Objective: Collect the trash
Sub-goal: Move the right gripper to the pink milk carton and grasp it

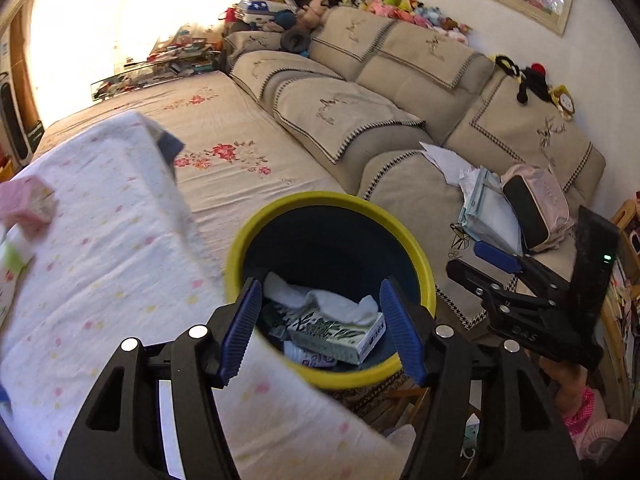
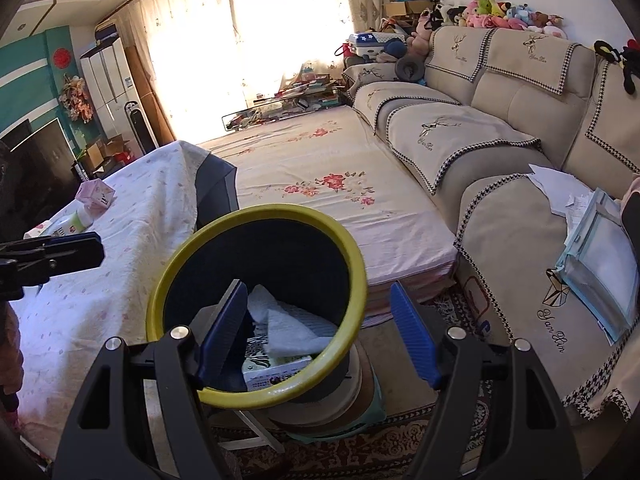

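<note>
One yellow-rimmed trash bin (image 1: pixel 416 256). Inside it: one white crumpled tissue (image 1: pixel 332 300), one patterned carton (image 1: pixel 340 336), one smaller printed packet (image 1: pixel 316 360) partly hidden. Two grippers: left gripper (image 1: pixel 322 330), right gripper (image 2: pixel 320 334). On cloth-covered table (image 2: pixel 120 260): one pink box (image 2: pixel 96 195), one white bottle (image 2: pixel 78 218). One sofa (image 2: pixel 520 104). One plush-toy row (image 2: pixel 500 14), count unclear.

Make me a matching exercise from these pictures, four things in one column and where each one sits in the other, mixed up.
Things:
1. green-patterned box
2. pink box
3. pale blue folder
4. stuffed toys

Places:
A. on the sofa seat
B. along the top of the sofa back
C. inside the yellow-rimmed bin
D. on the table with the spotted white cloth

Pairs: 1-C, 2-D, 3-A, 4-B
</note>
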`<control>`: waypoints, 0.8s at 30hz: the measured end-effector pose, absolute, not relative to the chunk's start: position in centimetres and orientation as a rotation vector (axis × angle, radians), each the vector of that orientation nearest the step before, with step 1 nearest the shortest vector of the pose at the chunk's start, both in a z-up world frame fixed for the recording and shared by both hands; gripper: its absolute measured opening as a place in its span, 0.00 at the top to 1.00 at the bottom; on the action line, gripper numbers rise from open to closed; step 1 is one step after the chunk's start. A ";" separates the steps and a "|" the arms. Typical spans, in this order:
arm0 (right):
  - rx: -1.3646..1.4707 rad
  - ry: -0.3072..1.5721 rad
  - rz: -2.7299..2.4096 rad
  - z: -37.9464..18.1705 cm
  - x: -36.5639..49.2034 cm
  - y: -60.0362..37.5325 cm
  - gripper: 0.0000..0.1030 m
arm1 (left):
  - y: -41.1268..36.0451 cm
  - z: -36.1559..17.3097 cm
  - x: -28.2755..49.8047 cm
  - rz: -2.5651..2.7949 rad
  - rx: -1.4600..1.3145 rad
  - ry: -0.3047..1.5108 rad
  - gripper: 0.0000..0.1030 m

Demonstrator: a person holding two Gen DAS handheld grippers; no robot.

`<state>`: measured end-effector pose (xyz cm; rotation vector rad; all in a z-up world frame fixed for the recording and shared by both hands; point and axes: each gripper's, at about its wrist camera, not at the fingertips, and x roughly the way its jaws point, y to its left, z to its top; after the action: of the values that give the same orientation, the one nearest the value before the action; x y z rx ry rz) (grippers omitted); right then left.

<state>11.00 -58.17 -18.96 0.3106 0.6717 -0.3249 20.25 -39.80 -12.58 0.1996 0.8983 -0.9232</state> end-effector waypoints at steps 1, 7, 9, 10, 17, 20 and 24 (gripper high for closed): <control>0.304 0.675 -0.309 -18.9 11.5 -57.6 0.32 | -38.4 -12.3 20.0 -0.913 0.186 0.893 0.38; 0.250 0.686 -0.187 -18.0 15.3 -52.9 0.32 | -28.4 -10.1 18.8 -0.773 0.112 0.842 0.32; 0.227 0.685 -0.134 -17.3 16.9 -50.9 0.32 | -24.7 -9.5 18.5 -0.705 0.091 0.821 0.32; 0.212 0.685 -0.109 -16.9 17.7 -49.8 0.32 | -23.2 -9.3 18.5 -0.676 0.083 0.812 0.31; 0.099 0.647 0.048 -12.9 23.7 -42.0 0.32 | -12.7 -8.7 18.9 -0.521 -0.014 0.763 0.28; 0.076 0.639 0.114 -11.7 26.8 -39.3 0.32 | -9.6 -8.9 19.4 -0.488 -0.044 0.760 0.27; 0.021 0.644 0.158 -10.8 31.6 -36.0 0.32 | -7.2 -8.8 20.0 -0.463 -0.067 0.751 0.27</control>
<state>31.55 -36.01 -10.83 0.0208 0.6442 0.1575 20.00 -7.19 -8.81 -0.0674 0.7508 -0.4626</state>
